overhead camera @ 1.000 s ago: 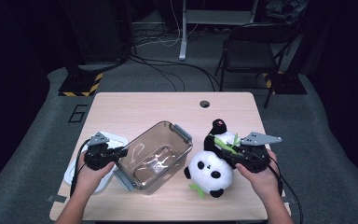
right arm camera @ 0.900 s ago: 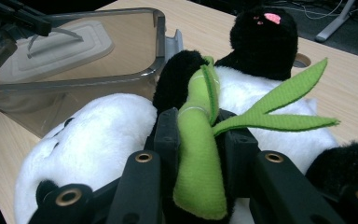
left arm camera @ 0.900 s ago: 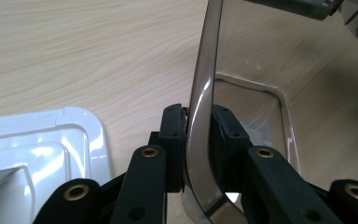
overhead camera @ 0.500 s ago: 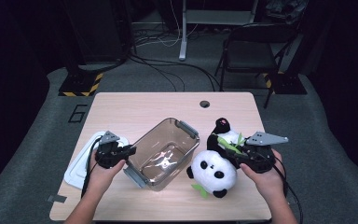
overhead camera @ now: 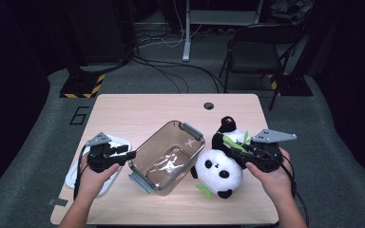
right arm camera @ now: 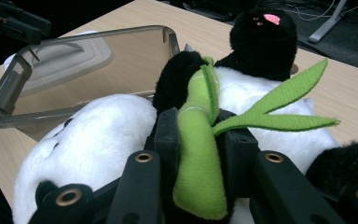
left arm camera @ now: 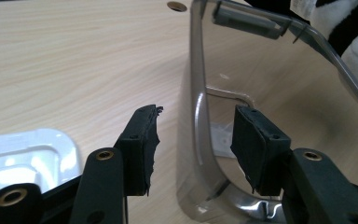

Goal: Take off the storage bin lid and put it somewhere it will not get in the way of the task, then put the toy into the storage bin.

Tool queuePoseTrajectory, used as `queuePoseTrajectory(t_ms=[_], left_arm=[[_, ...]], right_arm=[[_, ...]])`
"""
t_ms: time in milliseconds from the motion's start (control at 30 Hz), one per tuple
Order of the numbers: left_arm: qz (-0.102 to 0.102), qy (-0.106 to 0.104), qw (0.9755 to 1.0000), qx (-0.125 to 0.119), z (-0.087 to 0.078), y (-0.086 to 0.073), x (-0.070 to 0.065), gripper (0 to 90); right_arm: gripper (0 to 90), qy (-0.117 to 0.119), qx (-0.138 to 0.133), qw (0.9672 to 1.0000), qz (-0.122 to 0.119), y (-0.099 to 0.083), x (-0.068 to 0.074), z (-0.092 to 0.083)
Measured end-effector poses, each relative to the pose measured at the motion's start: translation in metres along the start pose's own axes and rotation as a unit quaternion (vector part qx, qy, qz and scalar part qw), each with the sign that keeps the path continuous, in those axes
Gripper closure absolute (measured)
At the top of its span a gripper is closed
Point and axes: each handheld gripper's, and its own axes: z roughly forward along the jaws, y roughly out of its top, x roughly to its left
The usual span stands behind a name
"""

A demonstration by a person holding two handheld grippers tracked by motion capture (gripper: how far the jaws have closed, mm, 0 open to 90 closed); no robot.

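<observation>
My left gripper has just been opening, fingers astride the clear box wall on the counter; my right gripper pinches only the panda's bamboo, which may slip

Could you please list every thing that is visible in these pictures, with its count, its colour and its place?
Clear plastic container with grey latches: one, transparent, table middle, its rim between the left jaws.
Plush panda toy: one, black and white, right of the container.
Green felt bamboo stalk: one, green, on the panda, clamped.
White plastic lid: one, white, left table edge.
Light wooden table: one, beige.
Folding chair: one, dark, behind the table.
Left gripper: one, black, jaws just opened, astride the container rim.
Right gripper: one, black, shut on the stalk.
</observation>
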Motion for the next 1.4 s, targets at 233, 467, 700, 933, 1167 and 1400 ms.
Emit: queuePoseTrajectory(t_ms=[233,467,700,933,1167,1400], left_arm=[[-0.01,0.013,0.9998,-0.013,-0.015,0.001,0.014,49.7],[-0.019,0.018,0.9993,-0.026,-0.022,0.004,0.022,48.3],[-0.022,0.018,0.9991,-0.031,-0.025,0.007,0.025,48.2],[-0.024,0.02,0.9991,-0.03,-0.025,0.007,0.027,48.2],[-0.021,0.014,0.9994,-0.022,-0.022,0.005,0.024,48.6],[-0.013,0.004,0.9998,-0.012,-0.015,0.003,0.017,48.8]], right_arm=[[71.2,0.005,0.009,0.9999,0.001,0.008,0.0,-0.002],[71.2,0.004,0.018,0.9998,-0.005,0.019,0.004,-0.006],[71.2,0.026,0.012,0.9995,-0.01,0.027,0.006,-0.01],[71.2,0.053,0.004,0.9985,-0.016,0.034,0.011,-0.01],[71.1,0.082,-0.008,0.9961,-0.033,0.041,0.017,-0.005],[71.1,0.11,-0.014,0.9927,-0.047,0.048,0.026,0.003]])
